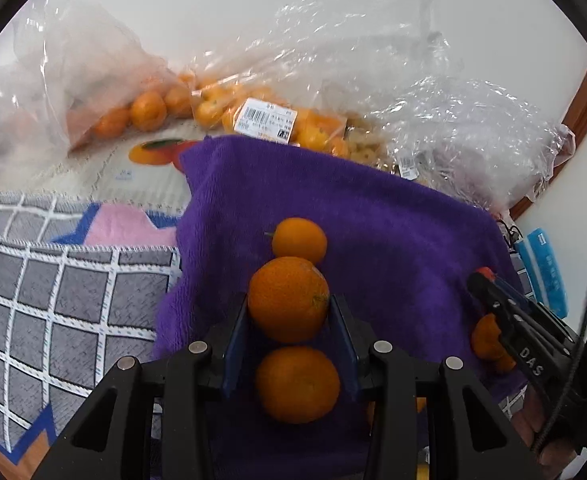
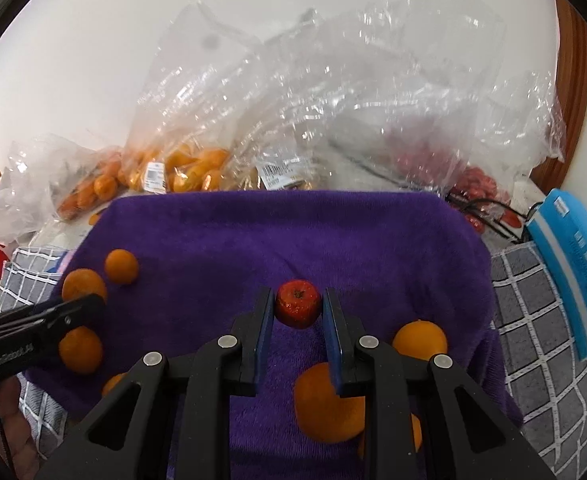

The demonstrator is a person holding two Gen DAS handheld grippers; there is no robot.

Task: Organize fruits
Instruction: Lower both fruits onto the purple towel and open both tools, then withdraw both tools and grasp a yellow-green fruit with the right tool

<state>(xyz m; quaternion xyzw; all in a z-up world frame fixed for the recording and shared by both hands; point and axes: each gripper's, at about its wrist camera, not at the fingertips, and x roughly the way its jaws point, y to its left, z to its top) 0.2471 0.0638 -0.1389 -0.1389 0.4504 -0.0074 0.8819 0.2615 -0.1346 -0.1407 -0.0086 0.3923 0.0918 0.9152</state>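
Note:
My left gripper (image 1: 288,298) is shut on an orange (image 1: 289,312), held just above a purple towel (image 1: 393,220). One loose orange (image 1: 299,240) lies beyond it and another (image 1: 297,384) lies under the fingers. My right gripper (image 2: 297,294) is shut on a small red fruit (image 2: 297,310) over the same purple towel (image 2: 293,232). Several oranges rest on the towel, one at the left (image 2: 121,266) and one at the right (image 2: 419,338). The left gripper (image 2: 89,304) reaches in from the left of the right wrist view. The right gripper (image 1: 483,278) shows at the right of the left wrist view.
Clear plastic bags of oranges (image 1: 145,108) (image 2: 181,168) and a bag of red fruit (image 2: 477,184) lie behind the towel against a white wall. A grey checked mat (image 1: 53,300) (image 2: 533,320) flanks the towel. A blue packet (image 2: 573,272) lies at the right.

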